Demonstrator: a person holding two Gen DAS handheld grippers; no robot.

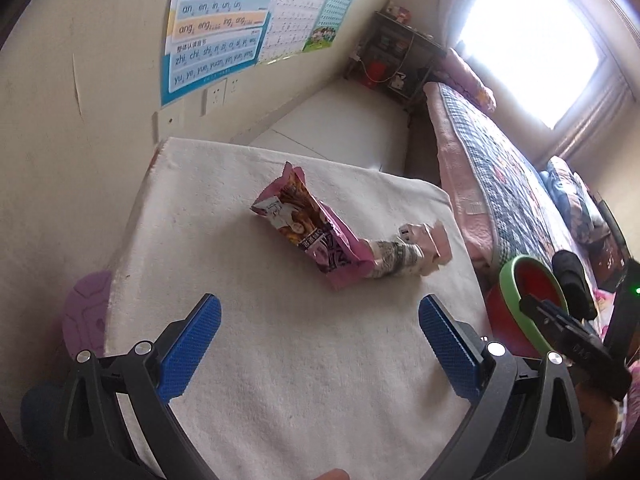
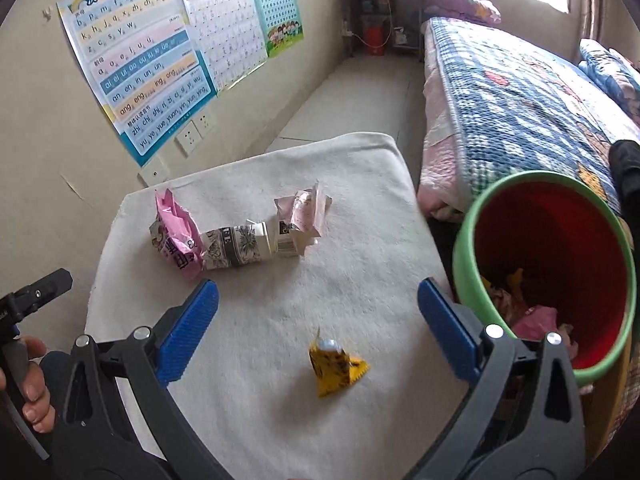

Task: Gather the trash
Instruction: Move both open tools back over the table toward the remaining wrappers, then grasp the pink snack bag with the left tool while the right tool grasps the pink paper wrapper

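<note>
Four pieces of trash on the towel-covered bench [image 2: 360,184]. Nearest the right gripper [image 2: 318,312]: a small yellow wrapper [image 2: 336,368], crumpled into a peak, lying alone just ahead of and between the blue fingers [image 2: 188,328]. Farther back, in a touching row: a pink snack bag [image 2: 176,240], a patterned paper carton [image 2: 236,248], and a pale pink crumpled wrapper [image 2: 300,220]. From the left wrist view, the same row seen end-on, with the pink snack bag [image 1: 308,228] foremost.

Right fingers spread wide, holding nothing. Left gripper [image 1: 320,320] likewise spread wide and empty, hovering over bare towel short of the row.

Likely step in hand: taking the yellow wrapper. Best done by lowering straight over the peak, keeping both fingers clear of the towel pile so no cloth gets pinched, then closing across the thickest crumpled part rather than the thin serrated edge, which would probably slip. Light, springy foil, so a full squeeze before lifting.

Red bin with green rim [image 2: 472,216] just beside the bench on the right, mouth tilted toward the camera, already holding some wrappers. Short carry, then; release well inside the rim. Beyond: a quilted bed, alphabet posters on the wall.
</note>
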